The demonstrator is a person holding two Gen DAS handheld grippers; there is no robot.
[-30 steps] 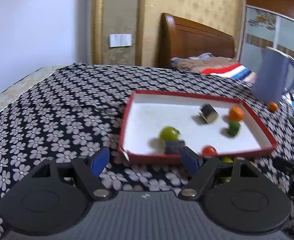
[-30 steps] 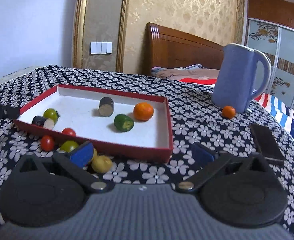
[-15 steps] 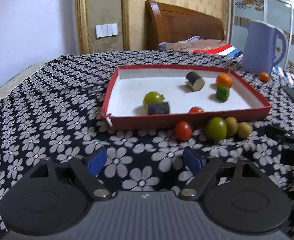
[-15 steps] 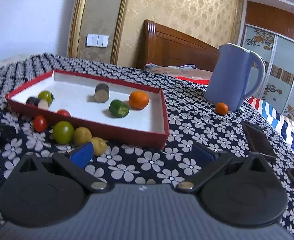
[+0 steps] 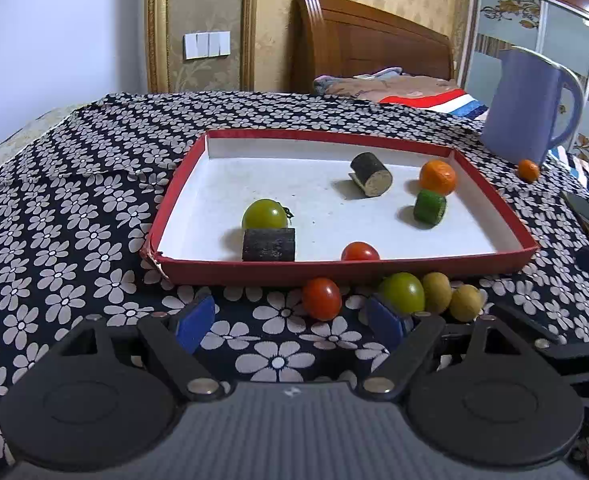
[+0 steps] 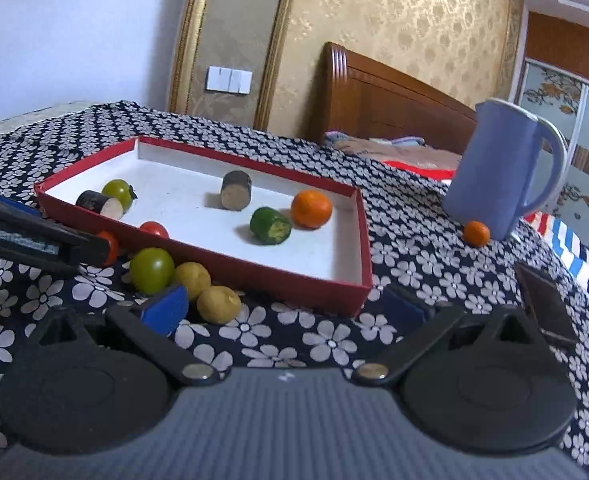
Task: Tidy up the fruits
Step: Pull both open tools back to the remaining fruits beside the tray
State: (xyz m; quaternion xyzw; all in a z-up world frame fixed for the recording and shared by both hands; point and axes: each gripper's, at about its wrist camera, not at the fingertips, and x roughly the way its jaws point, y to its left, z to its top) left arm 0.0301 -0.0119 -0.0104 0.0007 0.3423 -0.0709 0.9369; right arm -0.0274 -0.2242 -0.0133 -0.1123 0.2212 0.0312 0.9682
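Observation:
A red tray [image 5: 350, 269] [image 6: 326, 289] with a white floor holds a green tomato [image 5: 264, 214], a red tomato [image 5: 359, 251], an orange [image 5: 437, 177], a green piece [image 5: 429, 208] and two dark cylinders. In front of it on the cloth lie a red tomato [image 5: 321, 298], a green tomato [image 5: 401, 292] [image 6: 151, 270] and two yellow-brown fruits [image 6: 218, 304]. My left gripper [image 5: 292, 324] is open and empty, just short of the loose red tomato. My right gripper [image 6: 286, 308] is open and empty, its left finger beside the yellow-brown fruits.
A blue jug [image 5: 532, 120] [image 6: 502, 168] stands at the back right with a small orange [image 5: 528, 170] [image 6: 476, 233] at its foot. A dark phone [image 5: 588, 220] [image 6: 544, 300] lies on the right. The flowered cloth [image 5: 74, 200] covers the table.
My left gripper moved forward toward the loose fruits in front of the tray. My right gripper moved closer to the tray's front right corner. Both stayed open.

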